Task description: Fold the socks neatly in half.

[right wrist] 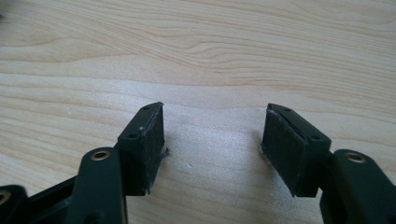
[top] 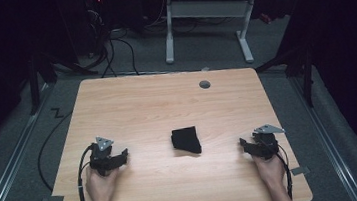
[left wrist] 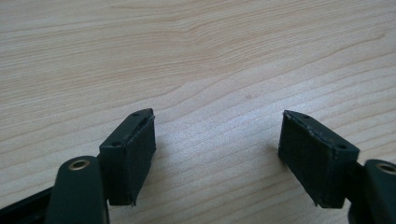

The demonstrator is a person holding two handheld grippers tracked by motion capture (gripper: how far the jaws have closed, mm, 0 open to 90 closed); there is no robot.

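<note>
- Left tongs [top: 122,155] rest low on the desk [top: 137,105], hand behind, jaws spread around nothing.
- Right tongs [top: 244,144] mirror them, jaws wide apart and bare.
- Black cloth [top: 186,140] lies between both tongs, apart from each.

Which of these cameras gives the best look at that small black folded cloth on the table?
The high view. There the black cloth lies whole on the table, apart from the left claw and right claw. The two gripper views look along open claws at bare wood, so they tell nothing about the cloth.
</note>
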